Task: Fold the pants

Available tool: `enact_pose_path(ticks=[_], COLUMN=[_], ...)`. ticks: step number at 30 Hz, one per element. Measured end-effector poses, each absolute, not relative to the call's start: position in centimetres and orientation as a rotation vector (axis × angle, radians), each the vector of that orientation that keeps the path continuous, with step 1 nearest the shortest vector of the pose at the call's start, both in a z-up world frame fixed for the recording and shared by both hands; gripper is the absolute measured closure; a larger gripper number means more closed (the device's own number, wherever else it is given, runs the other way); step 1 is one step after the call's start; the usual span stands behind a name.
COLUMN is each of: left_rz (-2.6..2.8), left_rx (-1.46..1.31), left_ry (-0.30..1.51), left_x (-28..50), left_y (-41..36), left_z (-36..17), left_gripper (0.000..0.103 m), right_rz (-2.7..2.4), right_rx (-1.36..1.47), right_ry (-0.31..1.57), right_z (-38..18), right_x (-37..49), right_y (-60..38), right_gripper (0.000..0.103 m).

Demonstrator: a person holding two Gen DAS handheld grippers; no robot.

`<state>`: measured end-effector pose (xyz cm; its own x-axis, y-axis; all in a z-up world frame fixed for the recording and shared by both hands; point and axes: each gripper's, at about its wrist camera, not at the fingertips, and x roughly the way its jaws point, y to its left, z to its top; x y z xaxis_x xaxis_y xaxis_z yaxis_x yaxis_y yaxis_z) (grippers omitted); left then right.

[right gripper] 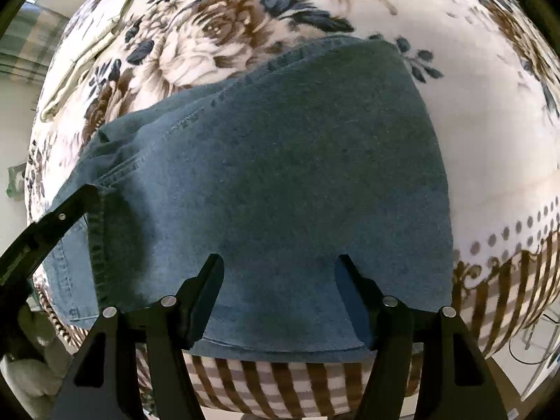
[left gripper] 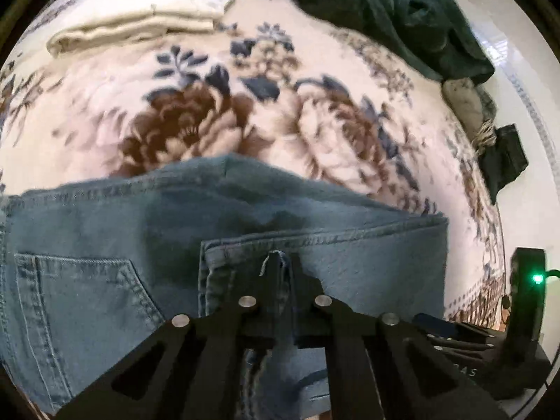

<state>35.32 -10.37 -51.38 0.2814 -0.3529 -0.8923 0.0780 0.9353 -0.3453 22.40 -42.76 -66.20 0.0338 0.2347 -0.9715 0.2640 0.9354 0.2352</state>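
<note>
Spread over a floral blanket (left gripper: 280,112), the jeans (left gripper: 105,245) are pinched at a folded hem by the closed left gripper (left gripper: 281,280), seemingly for folding, while the right gripper (right gripper: 280,280) is held open and empty at lower centre.

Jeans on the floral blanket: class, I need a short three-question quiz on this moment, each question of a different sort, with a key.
1. True or false: the left tongs are shut on denim of the jeans.
2. Multiple choice: the right tongs are A) shut on the jeans, B) open over the jeans, C) holding the cream garment.
3. Short answer: what lies folded on the floral blanket beyond the jeans in the left wrist view?

Key:
1. True; a fold of denim sits pinched between the closed fingers.
2. B.
3. A folded cream garment.
</note>
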Motion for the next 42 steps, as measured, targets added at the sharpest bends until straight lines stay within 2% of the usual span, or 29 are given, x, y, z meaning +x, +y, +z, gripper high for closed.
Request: enact_pose_path(ticks=[3, 9, 12, 16, 17, 18, 19, 20, 22, 24, 25, 26, 27, 28, 31, 36, 42], left_rz=[-0.262, -0.201, -0.185, -0.147, -0.126, -0.107, -0.093, -0.08, -0.044, 0.0, 0.017, 0.031, 0.038, 0.051, 0.136, 0.283, 0.367], left_rx=[-0.285, -0.325, -0.355, -0.39, -0.378, -0.371, -0.376, -0.384, -0.413, -0.42, -0.418, -0.42, -0.439, -0.461, -0.556, -0.94, -1.274], left_ry=[1.209, 1.225, 1.248, 1.295, 1.297, 1.297, 1.311, 1.332, 1.347, 1.33, 1.313, 1.293, 1.279, 1.268, 1.262, 1.126, 0.933], left_x=[35.4, 36.4, 36.9, 36.6, 36.1, 35.6, 35.0, 34.6, 33.3, 31.9, 31.3, 30.4, 29.4, 28.5, 25.2, 19.2, 18.2], left_y=[-9.2, -7.2, -6.4, -5.3, -5.1, -4.8, -4.6, -4.3, -3.5, -2.6, -2.1, -1.3, -0.3, 0.7, 4.8, 12.6, 17.9], left_z=[-50.4, -52.3, -53.7, -53.6, -53.3, -53.1, -53.2, -53.5, -53.7, -52.9, -52.3, -51.5, -50.9, -50.4, -50.0, -51.8, -55.6], left_gripper=[0.101, 0.101, 0.099, 0.094, 0.082, 0.063, 0.053, 0.042, 0.042, 0.04, 0.036, 0.023, 0.015, 0.015, 0.015, 0.015, 0.015], right_rz=[-0.022, 0.011, 0.041, 0.073, 0.076, 0.087, 0.102, 0.112, 0.139, 0.12, 0.115, 0.105, 0.091, 0.084, 0.073, 0.023, -0.04], right_rx=[0.406, 0.411, 0.379, 0.329, 0.284, 0.259, 0.233, 0.2, 0.118, 0.105, 0.108, 0.111, 0.118, 0.143, 0.204, 0.252, 0.288], right_ry=[1.531, 1.526, 1.531, 1.519, 1.512, 1.509, 1.521, 1.548, 1.633, 1.621, 1.61, 1.605, 1.601, 1.586, 1.538, 1.546, 1.541], right_z=[-66.1, -65.4, -65.2, -64.7, -64.6, -64.6, -64.9, -65.6, -67.4, -67.2, -66.8, -66.3, -66.0, -65.4, -63.8, -63.9, -64.9], right_x=[23.2, 23.5, 23.5, 23.0, 22.8, 22.6, 22.4, 22.2, 21.5, 21.0, 21.0, 20.9, 20.9, 20.8, 20.5, 20.5, 21.8], right_y=[-41.9, -41.2, -40.5, -39.4, -38.7, -38.2, -37.6, -36.9, -35.2, -34.8, -34.7, -34.8, -34.9, -35.1, -35.4, -35.0, -35.5], right_gripper=[0.035, 0.035, 0.026, 0.026, 0.028, 0.049, 0.081, 0.087, 0.087, 0.086, 0.081, 0.071, 0.041, 0.019, 0.018, 0.018, 0.018])
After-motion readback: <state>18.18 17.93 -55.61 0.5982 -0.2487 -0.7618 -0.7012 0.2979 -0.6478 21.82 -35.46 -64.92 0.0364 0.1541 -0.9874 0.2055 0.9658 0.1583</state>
